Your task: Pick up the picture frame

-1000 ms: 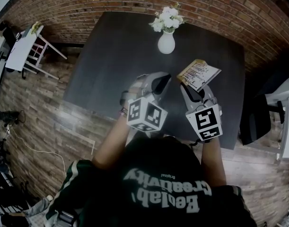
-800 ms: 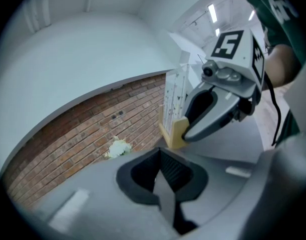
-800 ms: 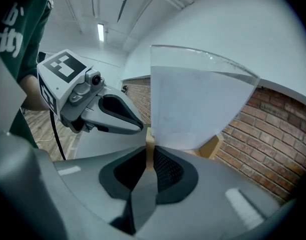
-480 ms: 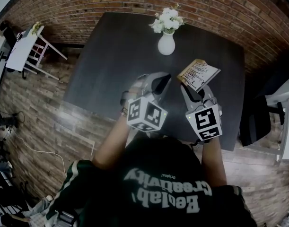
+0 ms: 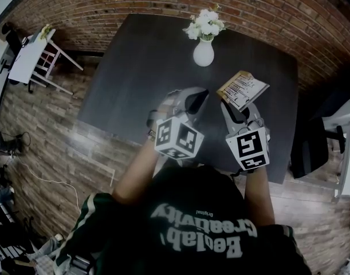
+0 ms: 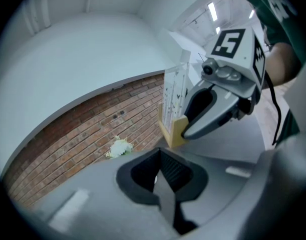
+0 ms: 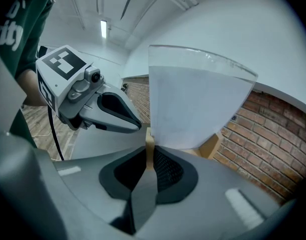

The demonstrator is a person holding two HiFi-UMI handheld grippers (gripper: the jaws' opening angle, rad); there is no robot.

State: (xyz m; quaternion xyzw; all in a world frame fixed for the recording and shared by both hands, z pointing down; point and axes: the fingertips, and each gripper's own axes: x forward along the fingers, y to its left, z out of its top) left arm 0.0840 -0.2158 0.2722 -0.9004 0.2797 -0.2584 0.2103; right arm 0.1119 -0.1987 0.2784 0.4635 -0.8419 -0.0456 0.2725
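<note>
Head view: right gripper (image 5: 239, 103) holds picture frame (image 5: 242, 89) over dark surface (image 5: 140, 67), 5 o'clock of flower vase (image 5: 203, 53). Left gripper (image 5: 196, 99) sits at its 9 o'clock.
Left gripper view: fingers closed together, empty.
Right gripper view: fingers pinch the picture frame's wooden edge.

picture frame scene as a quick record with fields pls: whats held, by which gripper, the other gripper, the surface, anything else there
held item: light wood picture frame with clear pane, tilted
holder: right gripper, fingers shut on its wooden edge
other hand: left gripper, fingers together, empty
surface: dark rectangular table, frame looks lifted off it
also there: white vase of white flowers near the far edge, apart from the frame
</note>
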